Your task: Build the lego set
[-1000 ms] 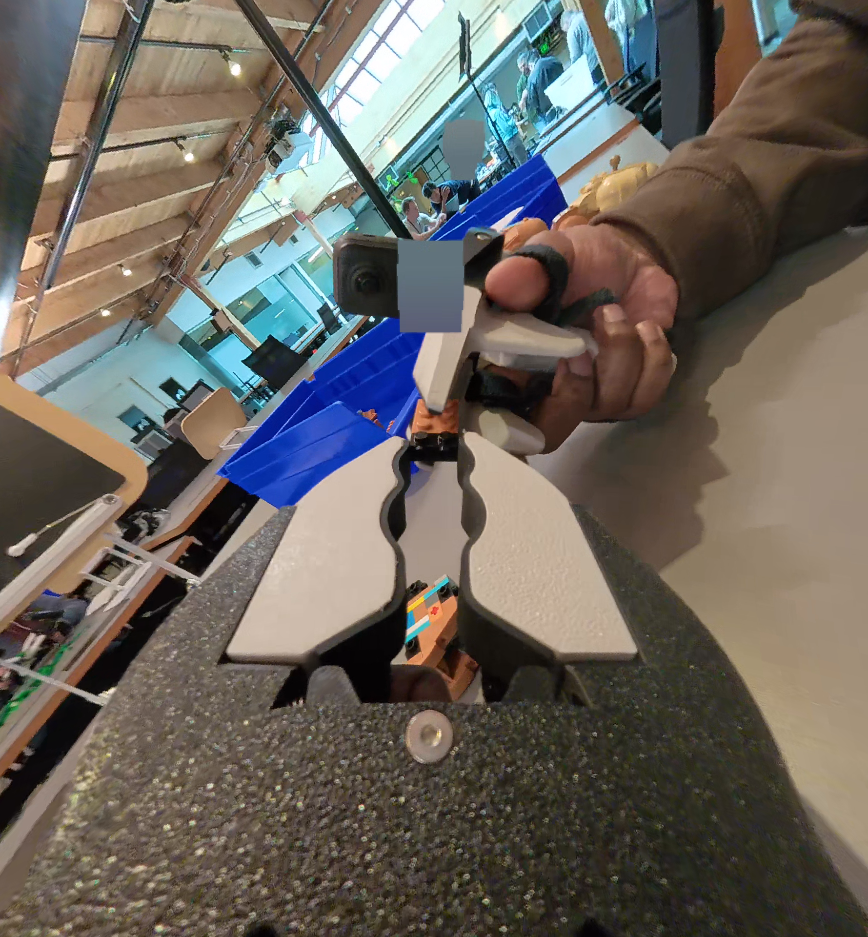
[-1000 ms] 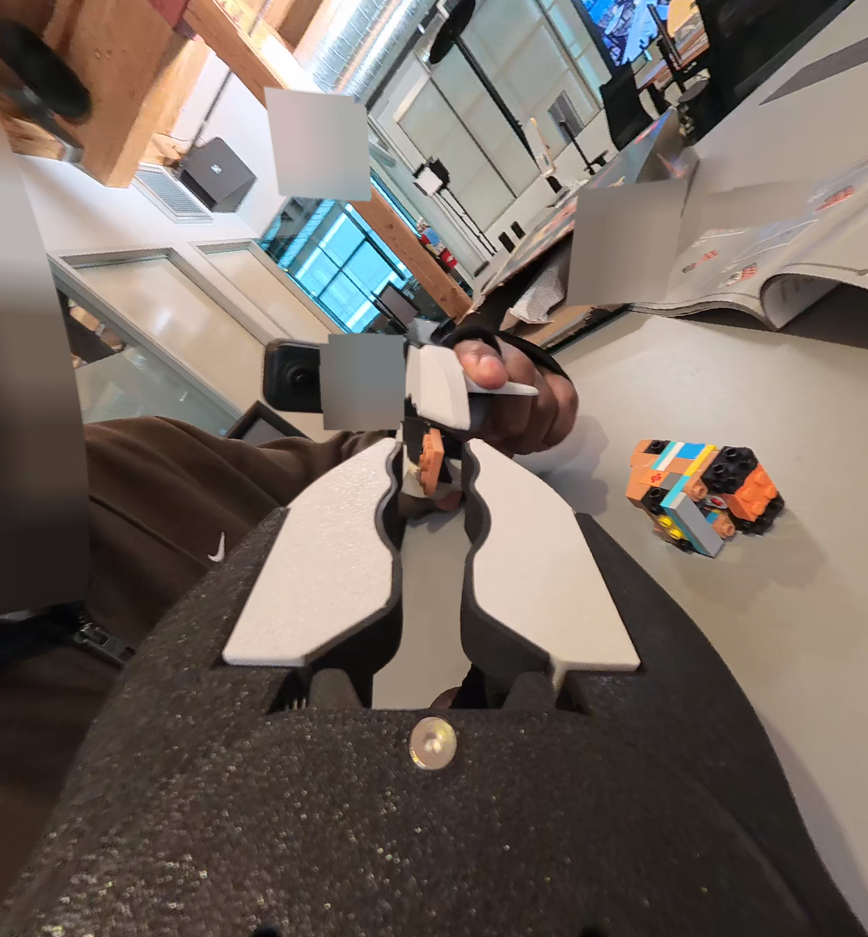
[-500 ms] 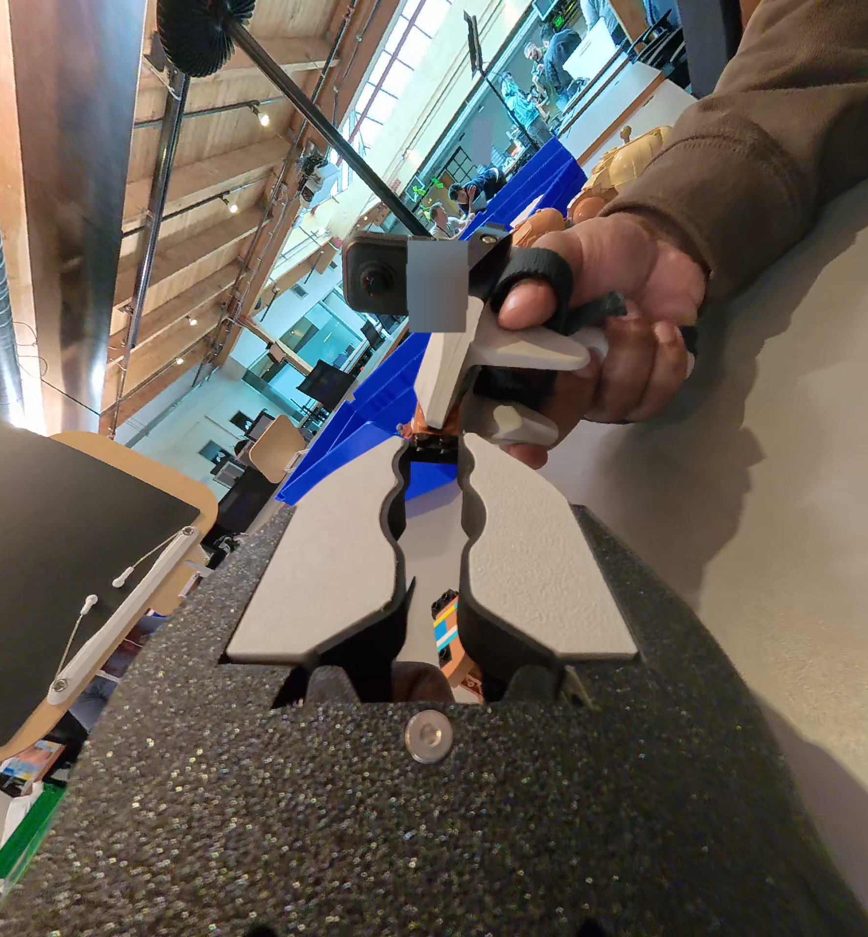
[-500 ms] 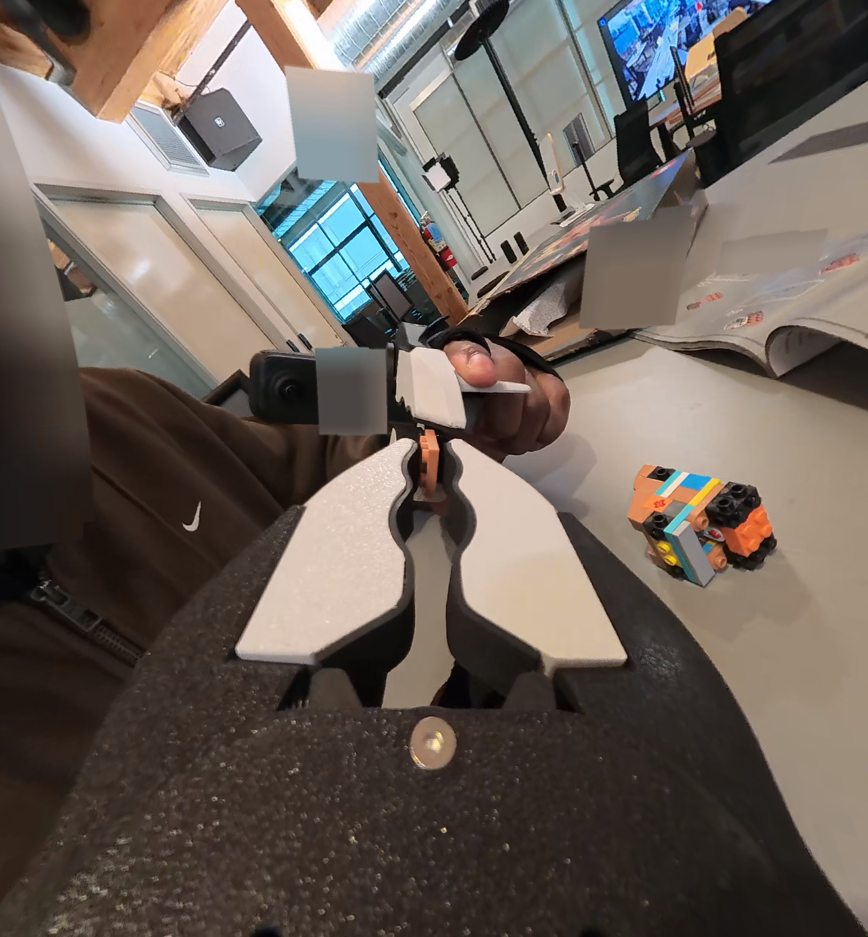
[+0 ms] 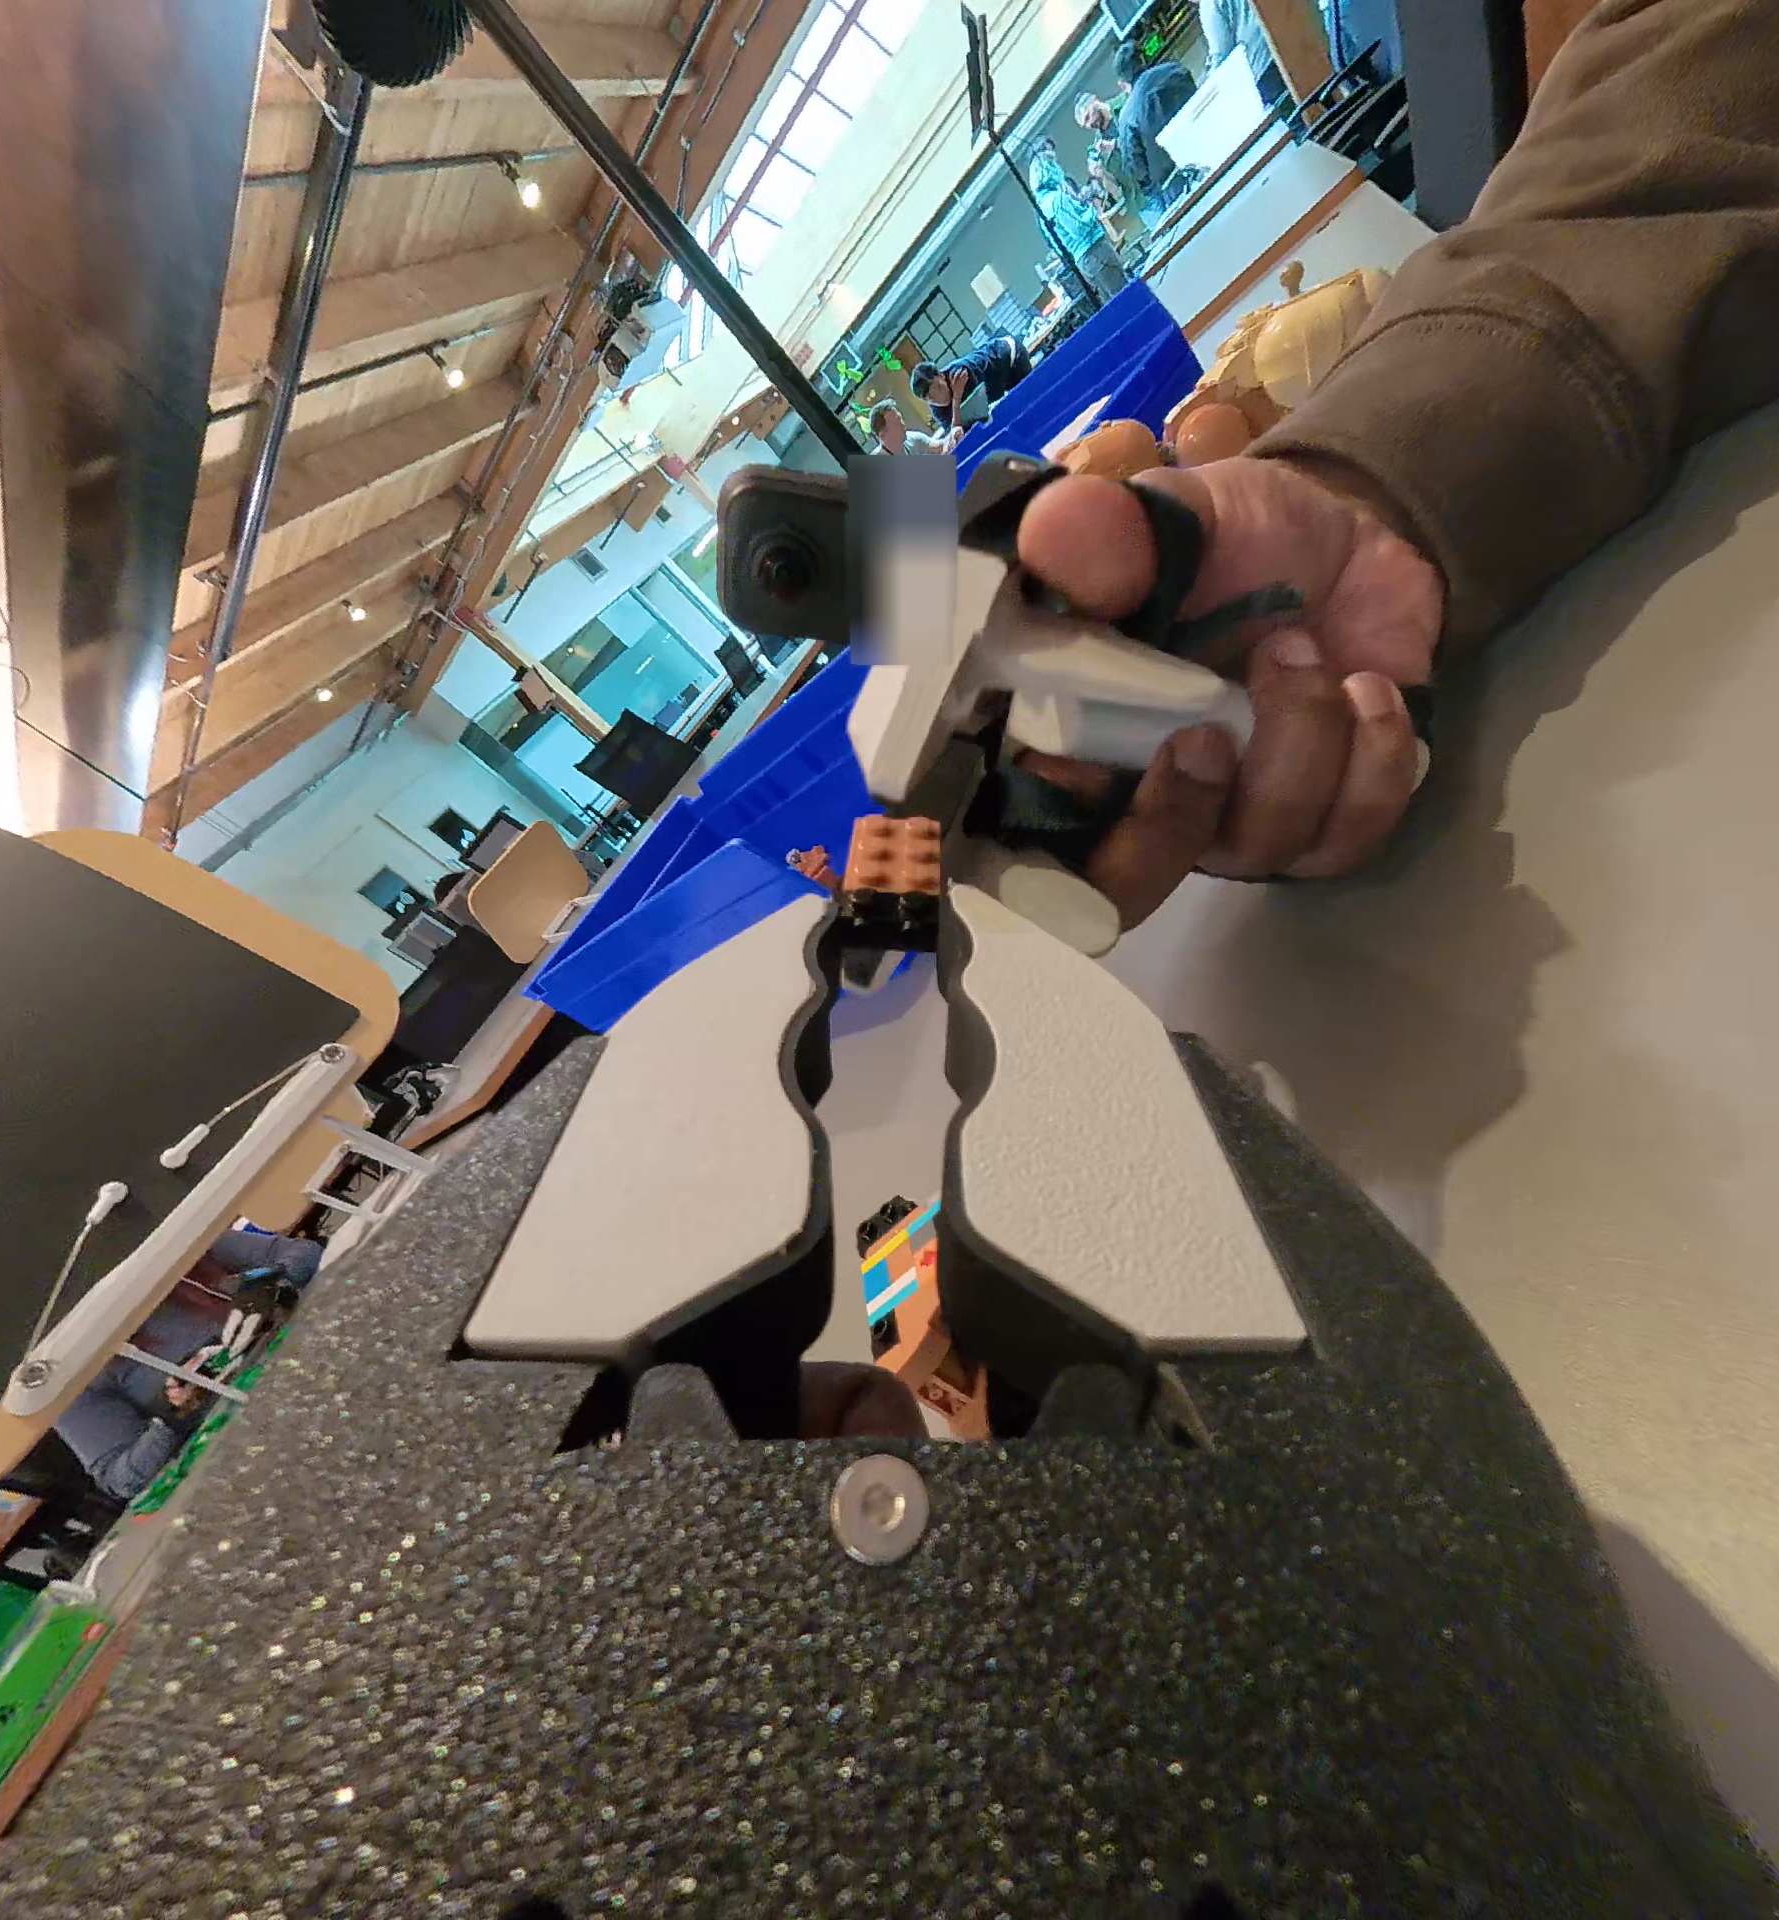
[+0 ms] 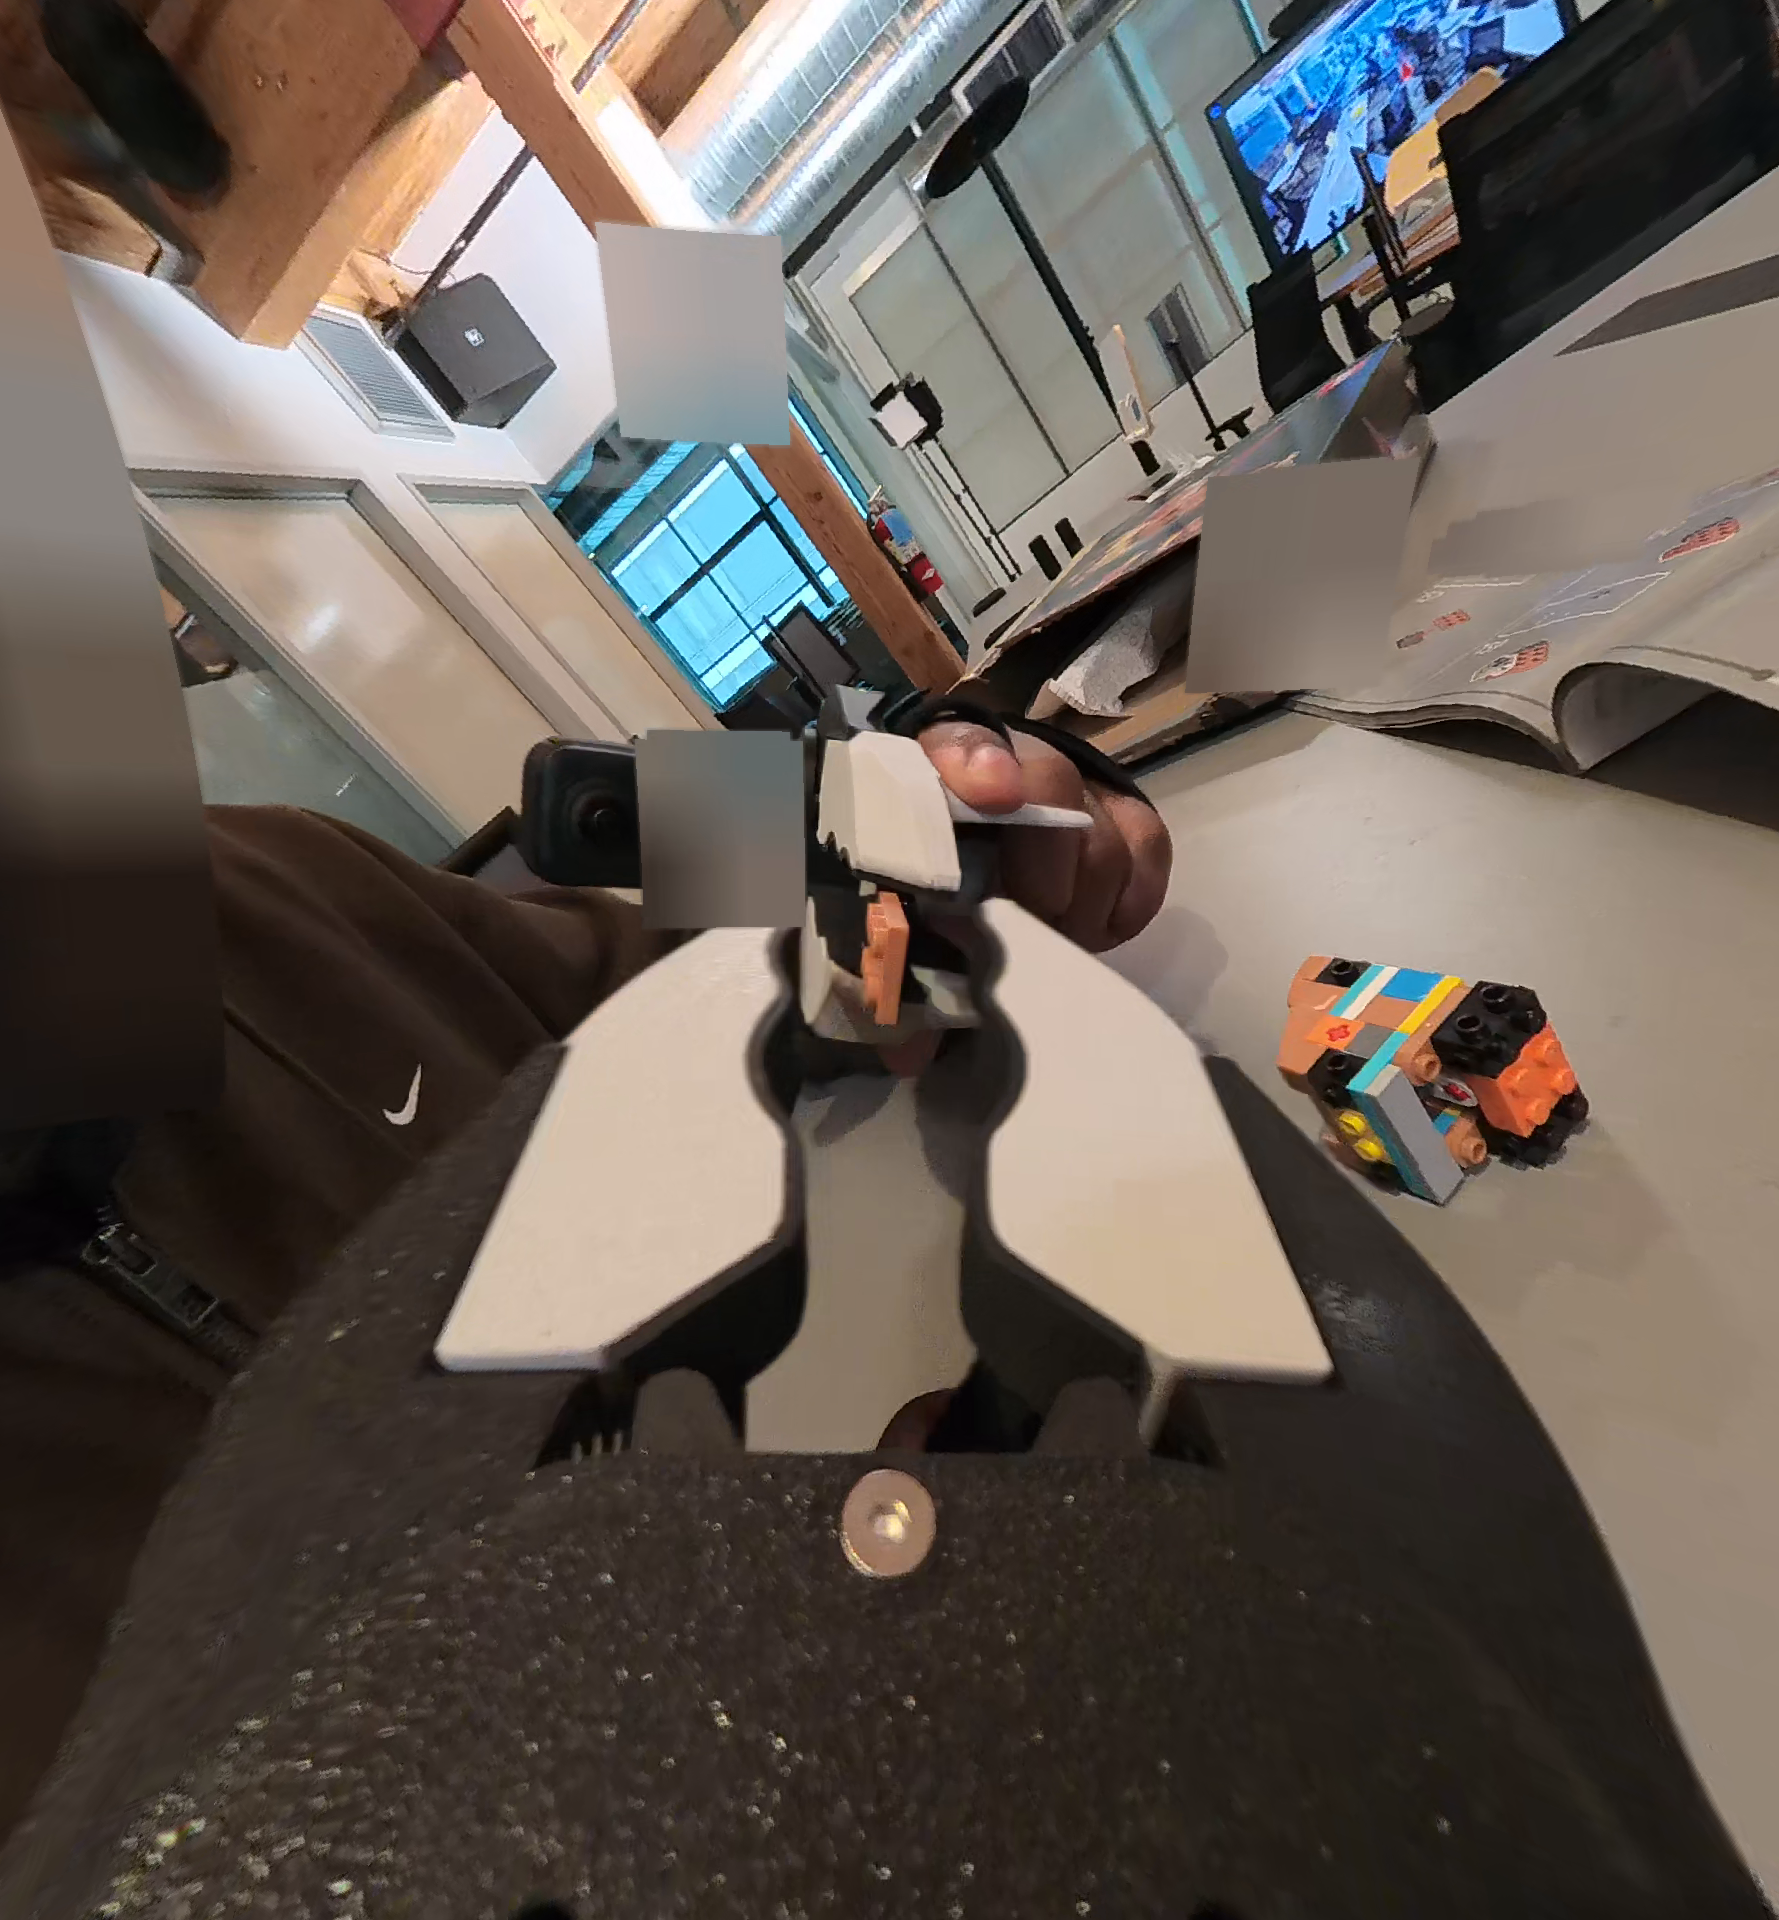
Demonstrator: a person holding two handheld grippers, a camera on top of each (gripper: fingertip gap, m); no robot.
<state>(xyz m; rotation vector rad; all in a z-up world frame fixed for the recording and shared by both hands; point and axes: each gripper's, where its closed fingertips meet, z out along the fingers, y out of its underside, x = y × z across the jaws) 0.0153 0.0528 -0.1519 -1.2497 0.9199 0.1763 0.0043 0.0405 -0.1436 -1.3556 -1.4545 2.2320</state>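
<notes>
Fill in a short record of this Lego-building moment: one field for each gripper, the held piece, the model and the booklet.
left gripper: shut on the brick stack
right gripper: open, tips flanking that stack
brick stack: brown plate on black piece, held off the table
partial model: lies on the grey table, untouched
instruction booklet: open, beyond the model

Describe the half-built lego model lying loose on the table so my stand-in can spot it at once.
Start at the grey table, where an open instruction booklet lies at the far edge. Nearer the camera than it, right of the right hand-held gripper, lies the lego model on its side. It is the only multicoloured block cluster: tan, black and orange, with turquoise and yellow stripes.
</notes>
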